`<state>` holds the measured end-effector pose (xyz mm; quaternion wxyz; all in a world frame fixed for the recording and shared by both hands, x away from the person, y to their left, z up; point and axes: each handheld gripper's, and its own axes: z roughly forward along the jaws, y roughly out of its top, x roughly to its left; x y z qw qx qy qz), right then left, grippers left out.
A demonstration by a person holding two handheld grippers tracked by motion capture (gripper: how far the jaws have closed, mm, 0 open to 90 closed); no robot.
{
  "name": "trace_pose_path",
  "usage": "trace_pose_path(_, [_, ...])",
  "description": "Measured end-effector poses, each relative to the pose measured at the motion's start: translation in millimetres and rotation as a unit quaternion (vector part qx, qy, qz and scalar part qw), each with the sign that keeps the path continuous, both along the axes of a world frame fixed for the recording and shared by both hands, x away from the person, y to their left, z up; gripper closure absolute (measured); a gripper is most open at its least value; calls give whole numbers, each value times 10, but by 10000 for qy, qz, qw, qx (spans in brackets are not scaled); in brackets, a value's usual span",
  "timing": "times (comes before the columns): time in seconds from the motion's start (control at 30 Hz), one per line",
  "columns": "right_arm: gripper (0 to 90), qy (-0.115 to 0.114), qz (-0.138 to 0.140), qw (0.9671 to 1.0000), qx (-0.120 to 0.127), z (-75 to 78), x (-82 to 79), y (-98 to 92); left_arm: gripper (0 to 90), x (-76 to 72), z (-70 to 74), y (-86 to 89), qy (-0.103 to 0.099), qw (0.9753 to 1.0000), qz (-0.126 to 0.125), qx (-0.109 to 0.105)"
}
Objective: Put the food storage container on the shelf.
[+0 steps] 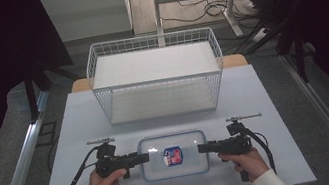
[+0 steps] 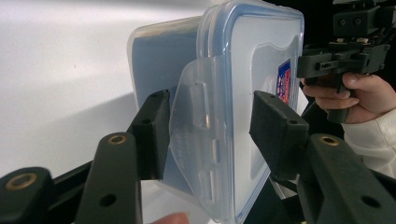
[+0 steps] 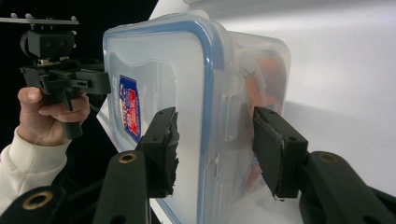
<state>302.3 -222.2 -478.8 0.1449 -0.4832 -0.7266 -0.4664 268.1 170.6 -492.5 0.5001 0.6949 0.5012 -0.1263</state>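
- Step in hand: I'm lining both tools up on the clear plastic container (image 1: pixel 173 155), one at each short end. Looks like the approach to a two-sided grasp, or to working the side latches.
- Container sits flat on the desk (image 1: pixel 86 121), near the front edge and centred between my hands. Blue-rimmed lid (image 3: pixel 163 60) is on, with a red-and-blue sticker (image 1: pixel 172 156) on top.
- Left tool (image 1: pixel 144 156): jaws spread and gripping nothing. In the left gripper view they straddle the container's end, one pad on the lid side, the other on the base side. The side latch flap (image 2: pixel 196 140) sits between them and looks swung outward.
- Right tool (image 1: pixel 201 148): jaws also apart, nothing held. In the right gripper view they bracket the opposite end. I see gaps at both pads (image 3: pixel 273 154), so no contact.
- Something orange-red shows through the wall (image 3: pixel 261 79) in the right gripper view; can't tell what it is.
- White wire basket (image 1: pixel 156 76) stands at the back of the desk, well apart from the container. My guess is that's the destination.
- Next move, my call: close both tools evenly on the ends, keeping the pads off the loose flap so it doesn't slip. Then lift level; uneven force would tilt it.
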Motion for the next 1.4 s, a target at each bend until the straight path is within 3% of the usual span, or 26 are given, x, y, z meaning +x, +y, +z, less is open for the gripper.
trace_pose_path(0.37, [512, -208, 16, 9998, -28, 84, 33, 21, 490, 32, 59, 18, -117, 9999, 56, -25])
trace_pose_path(0.73, [512, -310, 37, 9995, -86, 137, 232, 44, 490, 223, 78, 29, -192, 9998, 31, -23])
trace_pose_path(1.03, [512, -468, 69, 9988, -142, 199, 536, 141, 491, 559, 76, 136, -317, 9994, 83, -109])
trace_pose_path(1.27, [512, -503, 23, 9986, -161, 121, 923, 180, 491, 975, -43, 168, -343, 9993, 63, -152])
trace_pose_path(1.4, [512, -528, -9, 9985, -159, 76, 1032, 175, 492, 1105, -80, 167, -352, 9992, 56, -167])
